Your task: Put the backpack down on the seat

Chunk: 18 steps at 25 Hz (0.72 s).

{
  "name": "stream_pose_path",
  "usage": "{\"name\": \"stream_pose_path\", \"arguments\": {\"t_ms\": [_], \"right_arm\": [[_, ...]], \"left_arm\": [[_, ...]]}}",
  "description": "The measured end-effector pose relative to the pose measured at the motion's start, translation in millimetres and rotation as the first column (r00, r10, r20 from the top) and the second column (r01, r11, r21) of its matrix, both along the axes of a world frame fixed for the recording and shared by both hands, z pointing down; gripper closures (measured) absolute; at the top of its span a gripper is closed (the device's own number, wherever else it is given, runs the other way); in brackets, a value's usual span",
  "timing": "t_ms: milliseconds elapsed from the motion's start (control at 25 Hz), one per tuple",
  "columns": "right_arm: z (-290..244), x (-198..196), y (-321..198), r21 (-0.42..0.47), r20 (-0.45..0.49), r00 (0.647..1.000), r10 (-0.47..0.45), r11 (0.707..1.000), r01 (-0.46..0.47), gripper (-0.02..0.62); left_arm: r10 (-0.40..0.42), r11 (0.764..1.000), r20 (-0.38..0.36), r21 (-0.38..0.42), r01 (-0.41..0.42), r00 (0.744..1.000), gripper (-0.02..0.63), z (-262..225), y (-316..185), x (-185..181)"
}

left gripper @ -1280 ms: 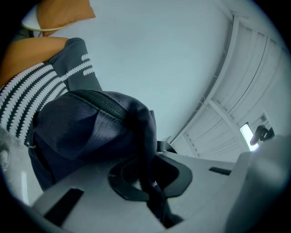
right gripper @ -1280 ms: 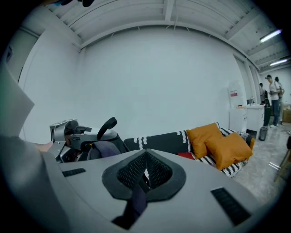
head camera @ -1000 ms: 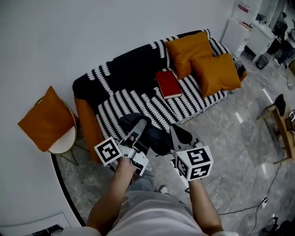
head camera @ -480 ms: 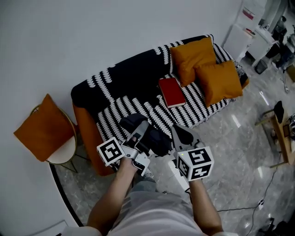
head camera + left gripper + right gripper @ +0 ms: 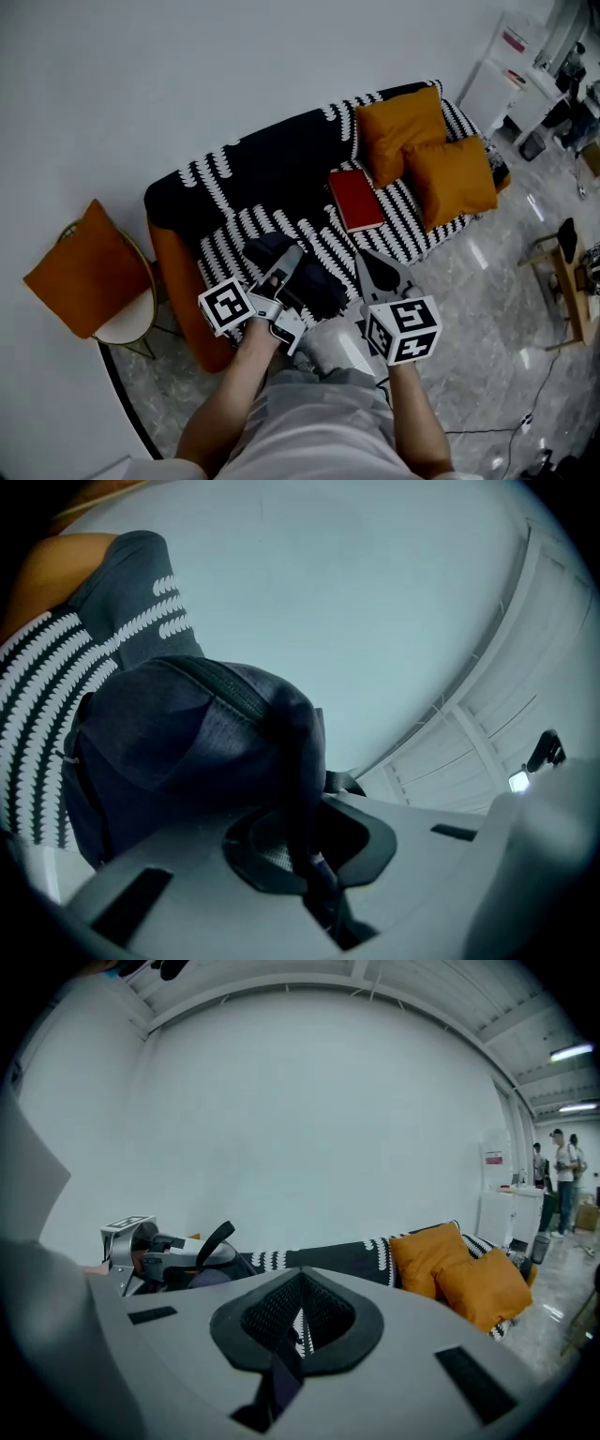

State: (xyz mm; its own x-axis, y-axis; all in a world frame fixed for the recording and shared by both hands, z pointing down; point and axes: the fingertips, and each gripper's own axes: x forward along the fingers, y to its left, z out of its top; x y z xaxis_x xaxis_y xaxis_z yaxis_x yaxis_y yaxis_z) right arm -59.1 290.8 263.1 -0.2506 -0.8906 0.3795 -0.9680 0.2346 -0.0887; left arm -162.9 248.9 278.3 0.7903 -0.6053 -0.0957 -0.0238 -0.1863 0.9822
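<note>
Over the sofa (image 5: 281,169) edge, the left gripper (image 5: 284,265) jaws clamp the backpack (image 5: 317,286) strap; the right gripper (image 5: 373,272) jaws sit together.

The sofa seat (image 5: 267,223) lies bare on its left half; a book (image 5: 356,199) sits mid-seat; cushions (image 5: 450,178) fill the right end.
</note>
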Motion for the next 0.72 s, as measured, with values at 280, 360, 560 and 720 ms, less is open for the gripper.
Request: {"name": "stream_pose_path", "arguments": {"t_ms": [280, 360, 560, 720], "right_arm": [[10, 0, -48, 0.007, 0.000, 1.000, -0.006, 1.000, 0.006, 0.595], [12, 3, -59, 0.011, 0.003, 1.000, -0.021, 1.000, 0.021, 0.595], [19, 18, -97, 0.016, 0.023, 0.998, -0.060, 0.998, 0.059, 0.595], [26, 28, -133, 0.005, 0.038, 0.994, -0.102, 0.995, 0.102, 0.594]], "left_arm": [[-0.024, 1.000, 0.006, 0.000, 0.024, 1.000, 0.594, 15, -52, -1], [-0.037, 0.999, 0.021, 0.002, 0.037, 0.999, 0.594, 18, -64, 2], [-0.089, 0.996, 0.039, -0.015, 0.090, 0.995, 0.594, 28, -96, 13], [-0.126, 0.992, 0.032, -0.017, 0.127, 0.991, 0.594, 31, -127, 25]]}}
